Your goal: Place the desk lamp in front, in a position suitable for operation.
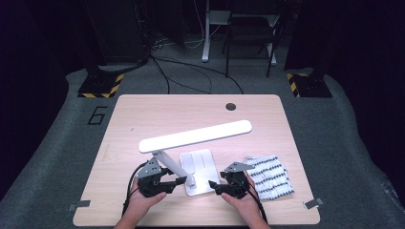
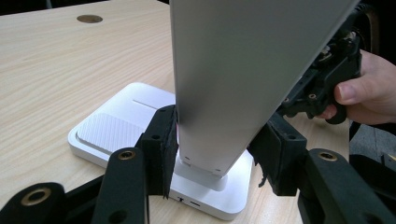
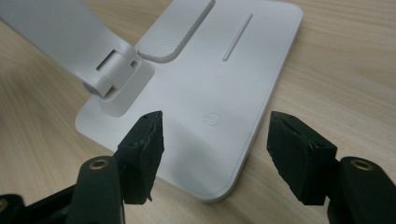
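Left gripper view, lamp arm [image 2: 233, 79] between left claw [image 2: 217, 144] jaws, touching both.

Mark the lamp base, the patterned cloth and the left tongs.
lamp base [image 3: 224, 70], right gripper view, flat top.
patterned cloth [image 1: 272, 175], high view, middle.
left tongs [image 2: 217, 140], left gripper view, midway between tips, around the lamp arm.

The lamp arm [image 2: 243, 79] is flanked near its hinge by the 2 black jaws of the left gripper [image 2: 217, 144], with the left pad pressed against it. The white lamp base [image 2: 116, 126] is seen below on the wooden table [image 2: 56, 70]. The right gripper [image 2: 327, 79] is held in a hand [image 2: 369, 91] beyond.
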Available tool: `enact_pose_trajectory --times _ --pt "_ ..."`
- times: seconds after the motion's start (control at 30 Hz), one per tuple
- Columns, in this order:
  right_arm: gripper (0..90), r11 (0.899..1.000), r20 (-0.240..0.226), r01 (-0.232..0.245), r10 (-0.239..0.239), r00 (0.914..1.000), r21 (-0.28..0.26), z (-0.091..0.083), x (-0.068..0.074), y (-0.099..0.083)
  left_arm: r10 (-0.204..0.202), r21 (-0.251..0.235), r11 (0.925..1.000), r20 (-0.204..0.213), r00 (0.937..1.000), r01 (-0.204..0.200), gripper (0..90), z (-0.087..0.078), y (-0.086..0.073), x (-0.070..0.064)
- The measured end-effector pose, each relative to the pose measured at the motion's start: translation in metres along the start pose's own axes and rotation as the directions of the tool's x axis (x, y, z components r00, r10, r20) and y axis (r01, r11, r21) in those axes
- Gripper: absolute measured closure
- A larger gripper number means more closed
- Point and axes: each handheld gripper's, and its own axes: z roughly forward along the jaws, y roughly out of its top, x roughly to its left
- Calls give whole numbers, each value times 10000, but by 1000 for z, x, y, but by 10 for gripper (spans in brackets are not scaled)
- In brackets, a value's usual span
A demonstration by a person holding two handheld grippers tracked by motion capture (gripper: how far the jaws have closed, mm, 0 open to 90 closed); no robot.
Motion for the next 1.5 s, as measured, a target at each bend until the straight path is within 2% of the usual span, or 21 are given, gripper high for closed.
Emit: enact_pose_trajectory --times 0.13,0.2,0.43,0.53,0.57,0.63,0.7,0.73,0.9,1.03,1.13,1.17,1.23,1.47,1.5 --pt "360 9998 -64 178 -178 9998 8 -4 3 -3 -32 -82 10000 191 9998 33 515 1 0 3" --pt "360 9999 -83 49 -50 10000 -91 -6 3 -3 -40 -52 10000 258 9997 41 513 2 1 3" --pt "359 9998 -69 140 -141 9999 -151 -10 1 -7 -17 -111 9999 397 9992 22 480 5 5 6" --pt "360 9996 -59 152 -153 9999 -226 -12 2 -8 6 -93 10000 493 9988 -2 492 6 6 6" --pt "360 9994 -58 222 -224 9997 -262 -13 1 -8 62 -175 9998 409 9991 -55 498 6 6 5" --pt "360 9997 13 18 -17 10000 -230 -17 2 -8 144 -164 9998 334 9993 -139 507 6 6 4" --pt "359 9992 97 178 -175 9998 -365 -20 1 -8 283 -143 9995 182 9994 -280 516 5 7 3" --pt "359 9993 176 96 -89 9998 -365 -23 0 -8 337 -151 9993 116 9994 -335 523 4 7 3" --pt "360 9975 582 233 -194 9981 -665 -33 -10 -11 399 -110 9991 43 9992 -398 534 1 6 3" --pt "362 9963 1105 311 -222 9936 -797 -41 -19 -12 456 -81 9989 -20 9990 -457 535 -1 6 1" --pt "363 9962 1588 181 -44 9873 -854 -49 -27 -15 496 -38 9988 -129 9987 -496 535 -3 5 -1" --pt "362 9956 1756 293 -133 9844 -888 -52 -30 -16 501 -52 9987 -204 9985 -502 535 -5 4 -2" --pt "362 9948 1920 139 57 9814 -1007 -58 -36 -17 419 -50 9991 -257 9988 -421 535 -8 3 -3" --pt "362 9921 2781 -395 716 9579 -1192 -79 -61 -28 419 43 9991 -343 9985 -418 534 -17 0 -6" --pt "362 9927 2928 -356 683 9537 -1155 -82 -66 -30 423 27 9991 -295 9987 -423 533 -18 -1 -6"
